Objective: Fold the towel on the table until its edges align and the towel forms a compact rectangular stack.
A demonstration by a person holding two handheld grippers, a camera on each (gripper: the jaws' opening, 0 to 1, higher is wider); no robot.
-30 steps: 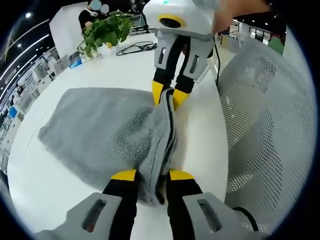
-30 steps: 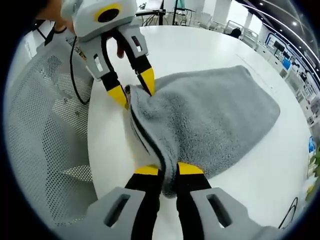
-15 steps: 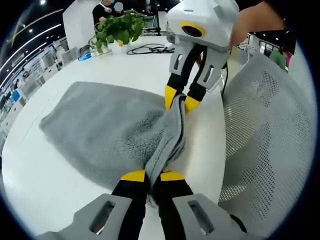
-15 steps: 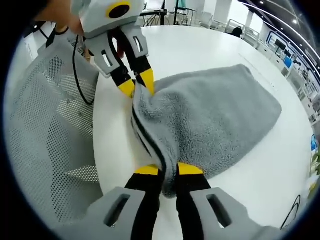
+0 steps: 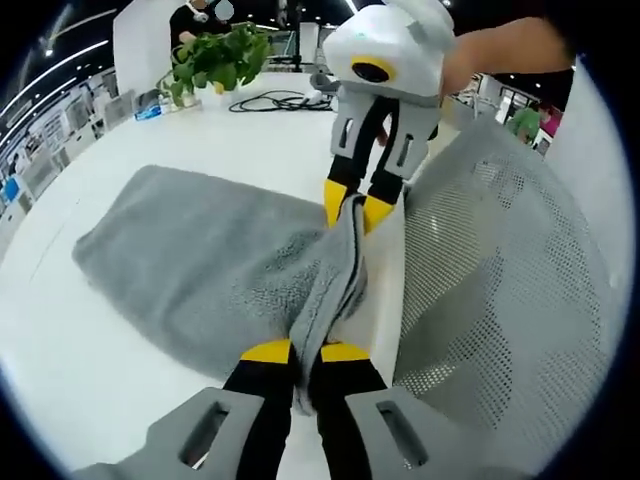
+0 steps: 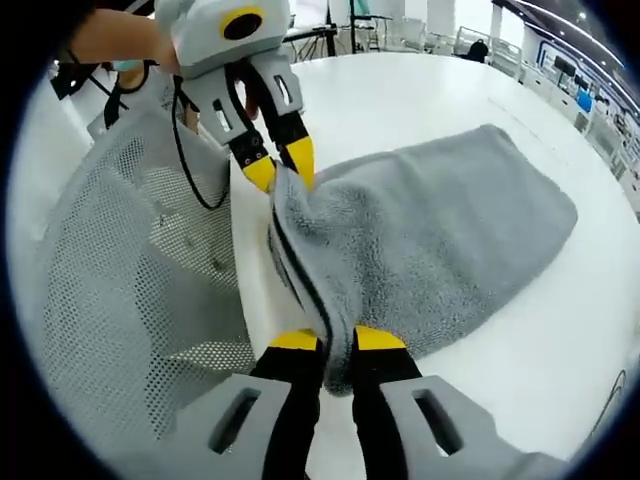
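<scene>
A grey fluffy towel (image 5: 210,265) lies folded on the white table (image 5: 70,370), its near edge bunched and lifted. My left gripper (image 5: 305,352) is shut on one corner of that edge. Across from it, the right gripper (image 5: 357,208) pinches the other corner, with a hand behind it. In the right gripper view the towel (image 6: 430,240) spreads away to the right, my right gripper (image 6: 336,340) is shut on its corner, and the left gripper (image 6: 283,165) holds the far corner.
A grey mesh chair back (image 5: 500,290) stands close beside the table edge; it is also in the right gripper view (image 6: 130,290). A potted green plant (image 5: 212,58) and a black cable (image 5: 275,100) sit at the table's far side. A person stands behind the plant.
Both grippers have carried the pinched towel edge toward the table edge by the chair. The chair takes up more of both views. Both stay shut on the towel.
</scene>
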